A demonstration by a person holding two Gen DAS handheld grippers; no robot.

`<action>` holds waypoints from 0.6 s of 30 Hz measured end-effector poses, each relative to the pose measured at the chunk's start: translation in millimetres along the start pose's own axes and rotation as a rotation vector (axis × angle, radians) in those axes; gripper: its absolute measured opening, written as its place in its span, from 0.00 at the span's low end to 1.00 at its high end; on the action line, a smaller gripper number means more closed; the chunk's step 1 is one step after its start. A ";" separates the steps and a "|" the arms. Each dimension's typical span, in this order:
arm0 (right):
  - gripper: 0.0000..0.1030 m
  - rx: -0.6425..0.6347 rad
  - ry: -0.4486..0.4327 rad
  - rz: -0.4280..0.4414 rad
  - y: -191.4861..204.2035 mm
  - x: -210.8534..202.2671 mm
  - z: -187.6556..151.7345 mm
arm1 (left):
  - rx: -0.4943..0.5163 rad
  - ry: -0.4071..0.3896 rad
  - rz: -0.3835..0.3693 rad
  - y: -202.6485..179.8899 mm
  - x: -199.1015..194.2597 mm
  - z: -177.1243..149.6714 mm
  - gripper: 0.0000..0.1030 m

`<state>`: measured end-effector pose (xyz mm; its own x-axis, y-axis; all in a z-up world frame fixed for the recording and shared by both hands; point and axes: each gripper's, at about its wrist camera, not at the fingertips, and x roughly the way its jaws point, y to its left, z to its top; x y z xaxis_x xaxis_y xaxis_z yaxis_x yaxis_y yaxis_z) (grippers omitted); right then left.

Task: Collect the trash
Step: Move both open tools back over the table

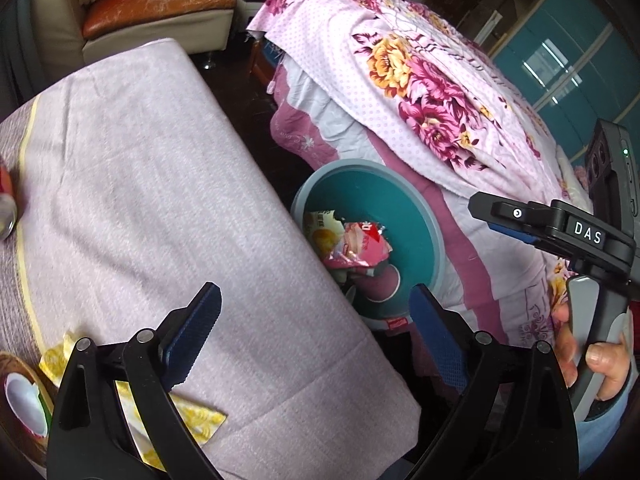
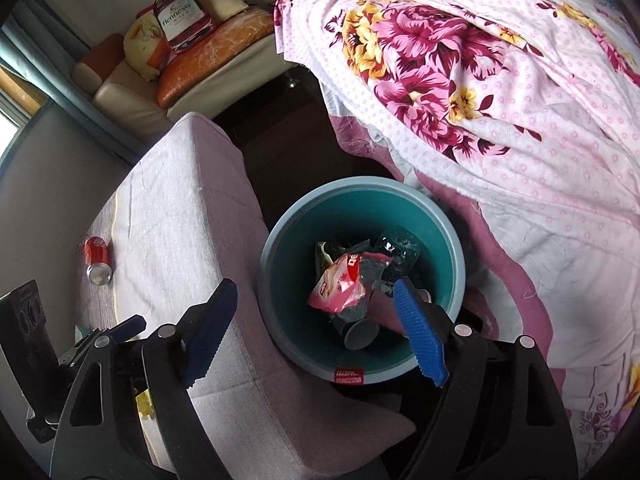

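A teal bin (image 2: 360,184) stands on the floor between the cloth-covered table (image 1: 140,180) and the bed. In it lie a pink wrapper (image 2: 340,286), a dark bottle (image 2: 396,248) and a grey cup (image 2: 360,334). My right gripper (image 2: 314,292) hangs open right over the bin with nothing between its blue pads. My left gripper (image 1: 314,300) is open and empty over the table's edge, the bin (image 1: 360,166) just beyond it. A red can (image 2: 96,260) lies on the table. A yellow wrapper (image 1: 192,420) and a coconut-print packet (image 1: 20,396) lie under the left gripper's left finger.
The bed with a floral sheet (image 2: 460,80) rises to the right of the bin. A sofa (image 2: 192,64) with cushions stands at the back. A hand (image 1: 592,364) grips the right gripper's handle at the right edge of the left wrist view.
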<state>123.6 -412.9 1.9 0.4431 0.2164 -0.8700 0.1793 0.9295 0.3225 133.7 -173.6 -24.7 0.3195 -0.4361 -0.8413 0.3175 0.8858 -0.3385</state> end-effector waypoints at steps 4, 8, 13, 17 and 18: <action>0.75 -0.025 0.007 0.004 17.8 -2.4 -8.6 | -0.026 -0.015 0.006 14.7 -14.3 -10.2 0.92; 0.75 -0.054 0.024 0.014 38.6 -0.9 -17.6 | -0.055 -0.034 0.019 32.8 -30.9 -23.0 0.92; 0.75 -0.108 0.057 0.029 71.6 5.2 -30.7 | -0.106 -0.061 0.042 61.0 -53.0 -40.9 0.92; 0.75 -0.160 0.085 0.038 101.1 12.0 -41.6 | -0.151 -0.084 0.056 85.2 -70.8 -54.1 0.92; 0.75 -0.169 0.091 0.040 106.1 13.6 -43.9 | -0.159 -0.089 0.061 90.3 -74.6 -57.0 0.92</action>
<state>110.1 -298.2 8.0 0.3641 0.2730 -0.8905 0.0097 0.9549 0.2968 87.6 -52.0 -16.6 0.4135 -0.3868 -0.8242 0.1523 0.9219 -0.3562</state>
